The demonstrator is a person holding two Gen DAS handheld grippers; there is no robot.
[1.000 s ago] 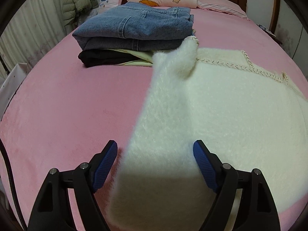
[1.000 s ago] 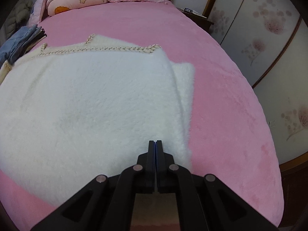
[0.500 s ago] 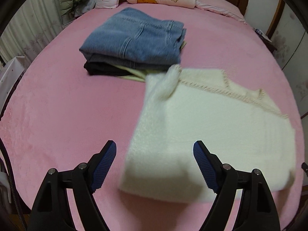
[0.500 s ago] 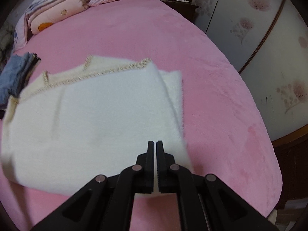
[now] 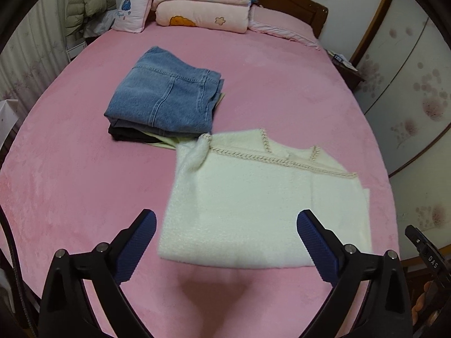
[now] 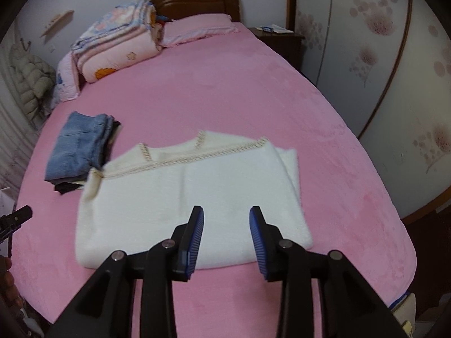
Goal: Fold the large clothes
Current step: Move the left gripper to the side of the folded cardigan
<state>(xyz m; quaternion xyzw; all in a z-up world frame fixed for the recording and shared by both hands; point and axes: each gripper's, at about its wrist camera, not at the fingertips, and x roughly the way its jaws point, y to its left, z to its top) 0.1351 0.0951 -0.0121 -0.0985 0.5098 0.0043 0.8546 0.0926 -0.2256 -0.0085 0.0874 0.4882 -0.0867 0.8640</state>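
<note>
A fluffy white sweater (image 5: 262,205) with braided cream trim lies folded flat on the pink bed (image 5: 79,186); the right wrist view shows the same sweater (image 6: 191,197). My left gripper (image 5: 225,225) hangs high above its near edge, jaws opening wide, nothing between them. My right gripper (image 6: 227,222) is also well above the sweater, its jaws opening with only air between the blue pads. Neither gripper touches the cloth. One sleeve end (image 5: 198,152) curls up at the sweater's far left corner.
A stack of folded clothes topped by blue jeans (image 5: 166,95) sits just beyond the sweater on the left. Folded quilts and pillows (image 5: 203,8) lie at the headboard. A nightstand (image 6: 279,39) and wardrobe doors (image 6: 394,70) stand to the right of the bed.
Both grippers have risen away from the bed, so the sweater looks smaller. The right gripper, shut before, has parted its jaws. The left gripper's jaws have widened.
</note>
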